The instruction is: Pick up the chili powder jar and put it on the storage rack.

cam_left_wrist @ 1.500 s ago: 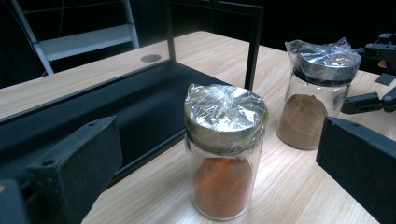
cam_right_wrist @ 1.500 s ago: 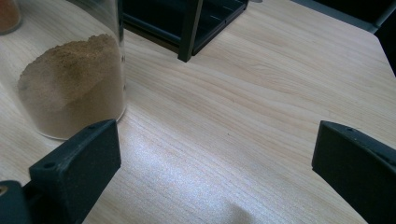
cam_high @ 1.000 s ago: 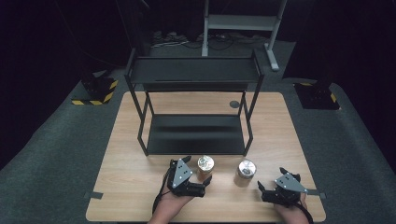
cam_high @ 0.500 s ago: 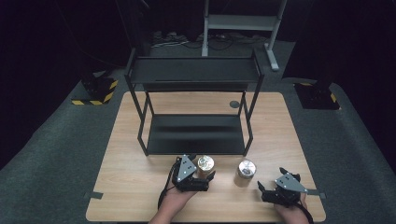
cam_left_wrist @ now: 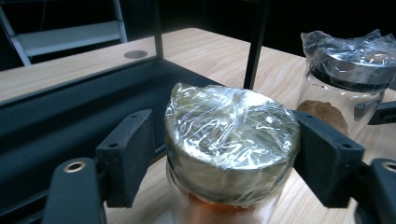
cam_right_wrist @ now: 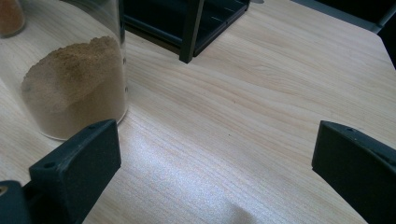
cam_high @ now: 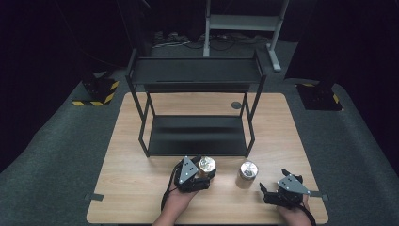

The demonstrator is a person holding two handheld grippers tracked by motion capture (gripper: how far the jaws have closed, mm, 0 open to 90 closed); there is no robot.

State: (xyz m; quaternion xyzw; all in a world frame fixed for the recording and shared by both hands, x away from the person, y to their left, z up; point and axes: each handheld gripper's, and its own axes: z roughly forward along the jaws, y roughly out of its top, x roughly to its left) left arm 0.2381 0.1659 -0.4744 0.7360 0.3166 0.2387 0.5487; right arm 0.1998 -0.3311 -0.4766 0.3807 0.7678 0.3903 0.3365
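Jar (cam_left_wrist: 231,135) lower centre, left gripper (cam_left_wrist: 224,154) just closing onto its lid to lift | right gripper (cam_right_wrist: 215,163) apart, idle beside second jar (cam_right_wrist: 77,88)

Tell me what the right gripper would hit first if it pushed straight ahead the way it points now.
Probably nothing soon: the open right gripper looks along bare table. The jar of tan powder sits off its left jaw, and the black rack's leg stands farther ahead, left of its line. Depth is uncertain.

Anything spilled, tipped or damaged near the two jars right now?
Nothing stands out. Both jars stand upright on the table in front of the black rack. The left gripper has just been closing around the plastic-wrapped lid of the left jar. The right jar stands free; no powder spilled.
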